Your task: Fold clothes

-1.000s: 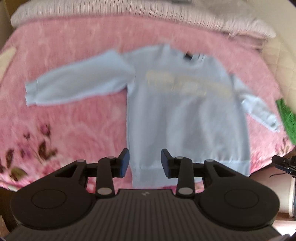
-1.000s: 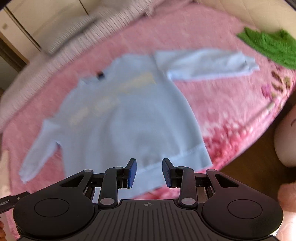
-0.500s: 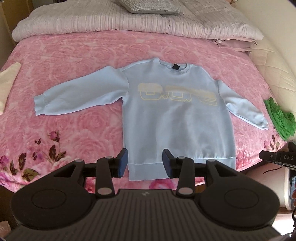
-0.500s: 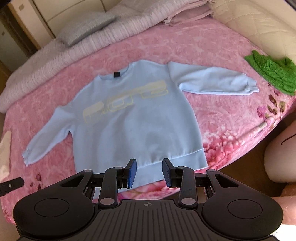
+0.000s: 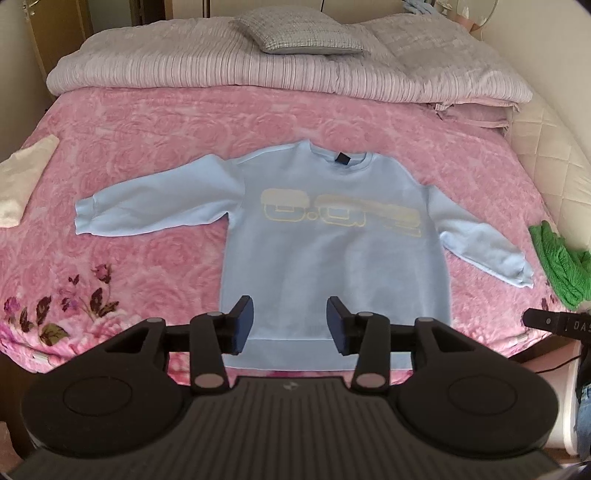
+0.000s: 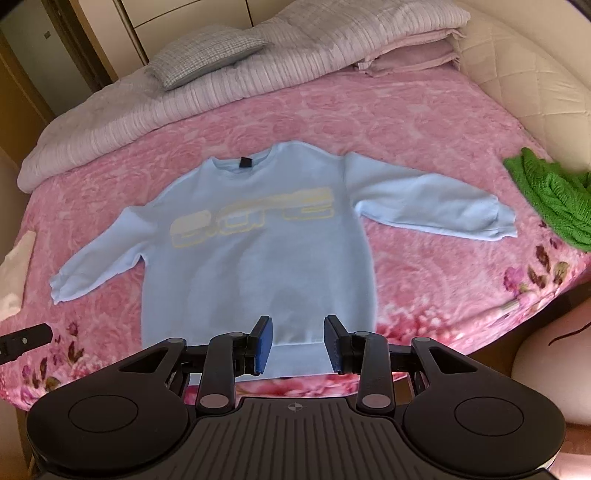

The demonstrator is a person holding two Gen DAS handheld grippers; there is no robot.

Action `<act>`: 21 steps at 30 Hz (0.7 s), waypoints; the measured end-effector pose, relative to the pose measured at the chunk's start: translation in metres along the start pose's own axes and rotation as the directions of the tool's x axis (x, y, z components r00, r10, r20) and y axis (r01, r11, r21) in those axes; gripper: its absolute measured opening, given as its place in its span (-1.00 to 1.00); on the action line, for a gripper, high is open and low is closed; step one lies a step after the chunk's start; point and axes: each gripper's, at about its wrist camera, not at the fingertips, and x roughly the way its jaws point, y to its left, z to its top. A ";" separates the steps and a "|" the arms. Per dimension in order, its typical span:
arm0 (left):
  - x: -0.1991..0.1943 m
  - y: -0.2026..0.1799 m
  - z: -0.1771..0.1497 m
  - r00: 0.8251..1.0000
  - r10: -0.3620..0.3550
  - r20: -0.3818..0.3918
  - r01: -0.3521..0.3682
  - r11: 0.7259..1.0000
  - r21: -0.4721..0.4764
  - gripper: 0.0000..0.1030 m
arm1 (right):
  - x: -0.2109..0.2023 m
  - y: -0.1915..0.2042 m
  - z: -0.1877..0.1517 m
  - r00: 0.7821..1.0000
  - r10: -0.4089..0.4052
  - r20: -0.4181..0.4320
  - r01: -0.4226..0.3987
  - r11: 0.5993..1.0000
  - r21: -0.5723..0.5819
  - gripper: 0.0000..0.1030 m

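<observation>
A light blue sweatshirt [image 5: 332,236] [image 6: 255,243] with pale yellow lettering lies flat, front up, on the pink bed, both sleeves spread out to the sides. Its hem points toward me at the bed's near edge. My left gripper [image 5: 291,321] hovers open above the hem, nothing between its blue pads. My right gripper [image 6: 297,341] is likewise open and empty, held over the hem's middle. Each gripper's tip shows at the edge of the other's view.
A pink rose-patterned blanket [image 5: 147,122] covers the bed. A folded grey quilt [image 5: 207,62] and a pillow [image 5: 299,35] lie at the head. A green knit garment [image 6: 550,195] sits at the right edge, a white cloth [image 5: 22,177] at the left. A padded cream bed frame [image 6: 524,70] curves along the right.
Both grippers have pulled back and up from the sweatshirt, so more of the bed shows and the garment looks smaller. Both stay open.
</observation>
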 end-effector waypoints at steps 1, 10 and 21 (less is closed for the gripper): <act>-0.001 -0.005 -0.001 1.000 0.004 0.003 -0.004 1.000 -0.005 -0.24 | -0.001 -0.005 0.001 1.000 0.003 -0.003 -0.003 1.000 -0.005 -0.32; -0.006 -0.034 -0.015 0.998 0.058 -0.007 -0.058 0.997 -0.052 -0.23 | -0.005 -0.035 0.004 0.998 0.043 -0.043 -0.046 0.997 -0.062 -0.32; 0.002 -0.047 -0.034 0.991 0.108 -0.081 -0.112 0.992 -0.050 -0.22 | 0.010 -0.047 -0.011 0.986 0.065 -0.155 -0.077 0.994 -0.072 -0.32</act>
